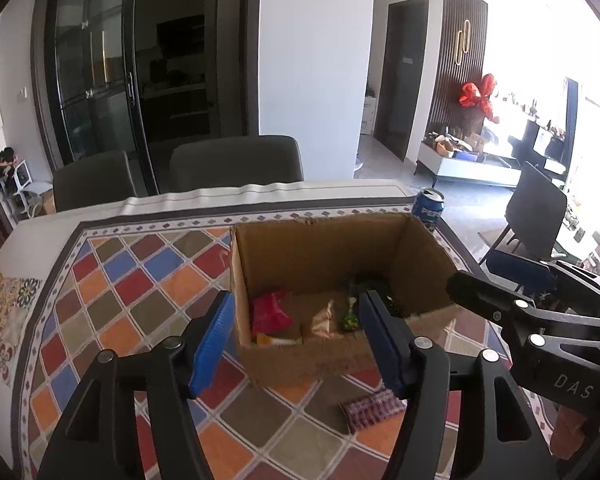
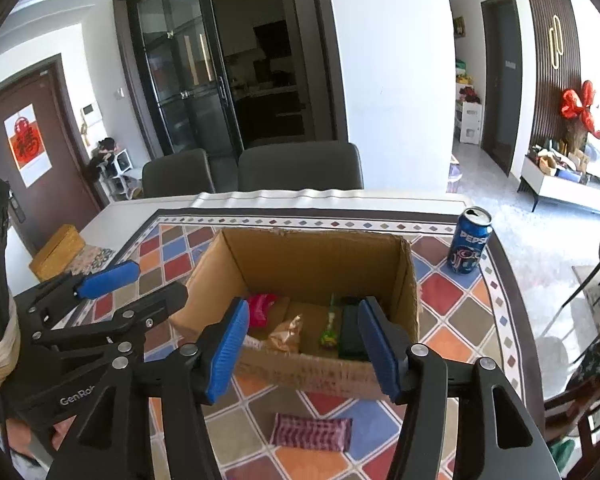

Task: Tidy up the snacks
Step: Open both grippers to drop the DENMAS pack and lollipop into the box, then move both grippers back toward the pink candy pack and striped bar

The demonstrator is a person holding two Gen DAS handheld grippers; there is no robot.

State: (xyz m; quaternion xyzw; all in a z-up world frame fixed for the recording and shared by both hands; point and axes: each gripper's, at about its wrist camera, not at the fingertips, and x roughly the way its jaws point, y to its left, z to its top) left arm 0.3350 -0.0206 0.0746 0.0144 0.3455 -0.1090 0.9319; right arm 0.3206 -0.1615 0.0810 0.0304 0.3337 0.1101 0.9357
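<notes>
**Snacks sat in the box, one wrapper outside it**

Cardboard box stood open-topped on the patterned tablecloth, and everything else is placed against it. Inside the box, on its floor, lay a red packet toward the left wall, a pale crinkled packet near the middle, a small green-and-yellow sweet beside that, and a dark green packet toward the right wall. Outside the box, in front of its near wall and apart from it, a purple checked wrapper lay flat on the cloth. Beyond the box's far right corner stood a blue Pepsi can, upright with its tab opened. Off to the box's left, near the table edge, sat a yellow woven box.

The left gripper hovered before the box's near wall with its blue pads apart and nothing between them; the pads pressed on nothing. The right gripper hung likewise in front of the near wall, jaws parted and empty. Each gripper showed at the edge of the other's view, flanking the box. Two dark chairs stood behind the table, past the box's far wall.
</notes>
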